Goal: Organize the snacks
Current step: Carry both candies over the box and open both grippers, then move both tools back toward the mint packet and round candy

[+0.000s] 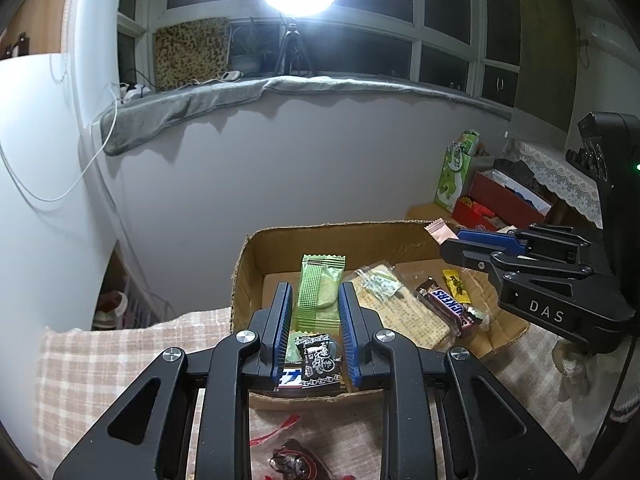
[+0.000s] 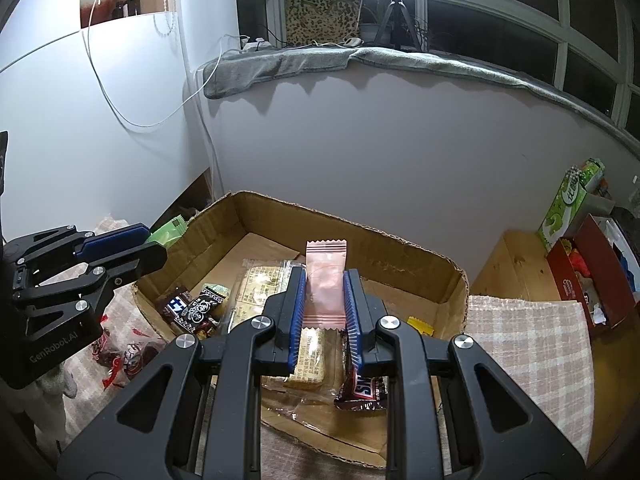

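Observation:
My left gripper (image 1: 314, 294) is shut on a green snack packet (image 1: 320, 294) and holds it above the near left corner of an open cardboard box (image 1: 256, 248). My right gripper (image 2: 325, 280) is shut on a pink snack packet (image 2: 325, 276) above the same box (image 2: 400, 248). In the box lie a Snickers bar (image 1: 450, 306), cracker packs (image 1: 404, 312), a yellow candy (image 1: 456, 286), and a black-and-white candy (image 1: 320, 360) beside a dark bar with a white H (image 2: 175, 304). The right gripper shows in the left wrist view (image 1: 444, 246), and the left gripper in the right wrist view (image 2: 160, 246).
The box sits on a checked cloth (image 2: 532, 344). Red-wrapped candies (image 1: 288, 456) lie on the cloth in front of the box. A red box (image 2: 580, 276) and a green carton (image 2: 568, 204) stand to the right on a wooden surface. A wall lies behind.

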`<state>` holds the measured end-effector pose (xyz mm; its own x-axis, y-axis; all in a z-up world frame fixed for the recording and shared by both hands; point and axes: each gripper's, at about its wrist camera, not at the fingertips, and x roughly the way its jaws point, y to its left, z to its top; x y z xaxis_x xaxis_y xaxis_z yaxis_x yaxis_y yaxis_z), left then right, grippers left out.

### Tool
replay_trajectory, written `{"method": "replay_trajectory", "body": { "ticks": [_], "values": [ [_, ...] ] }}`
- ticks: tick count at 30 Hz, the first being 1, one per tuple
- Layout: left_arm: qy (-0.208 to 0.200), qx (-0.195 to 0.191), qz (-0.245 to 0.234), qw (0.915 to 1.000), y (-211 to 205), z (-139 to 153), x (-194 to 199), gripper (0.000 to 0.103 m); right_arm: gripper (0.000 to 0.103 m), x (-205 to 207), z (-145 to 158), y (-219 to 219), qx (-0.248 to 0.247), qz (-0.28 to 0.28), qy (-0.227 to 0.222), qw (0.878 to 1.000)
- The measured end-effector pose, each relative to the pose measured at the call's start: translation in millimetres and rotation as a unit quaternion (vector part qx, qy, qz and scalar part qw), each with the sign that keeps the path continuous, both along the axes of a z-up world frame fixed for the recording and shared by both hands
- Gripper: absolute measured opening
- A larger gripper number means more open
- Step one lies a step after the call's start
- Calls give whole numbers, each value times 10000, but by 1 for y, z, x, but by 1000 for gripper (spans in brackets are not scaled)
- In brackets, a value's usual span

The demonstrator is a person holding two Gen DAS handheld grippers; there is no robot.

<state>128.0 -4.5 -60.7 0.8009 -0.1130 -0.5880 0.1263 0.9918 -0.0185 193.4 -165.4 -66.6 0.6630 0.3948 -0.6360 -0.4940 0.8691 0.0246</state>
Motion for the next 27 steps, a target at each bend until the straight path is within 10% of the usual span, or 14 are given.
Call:
{"method": "replay_trajectory", "body": {
  "ticks": [3,5,27],
  "values": [
    [-30,27,52,10000,-1,1,-1,29,36,-1,-2,0,-85,-64,-63,9999],
    [-26,43,35,10000,0,1,-1,31,65,-3,-1,-2,-88,-128,-150,9998],
    [-143,152,-15,9998,15,-1,-51,39,66,-52,-6,-3,-154,348,-284,9989]
  ]
}}
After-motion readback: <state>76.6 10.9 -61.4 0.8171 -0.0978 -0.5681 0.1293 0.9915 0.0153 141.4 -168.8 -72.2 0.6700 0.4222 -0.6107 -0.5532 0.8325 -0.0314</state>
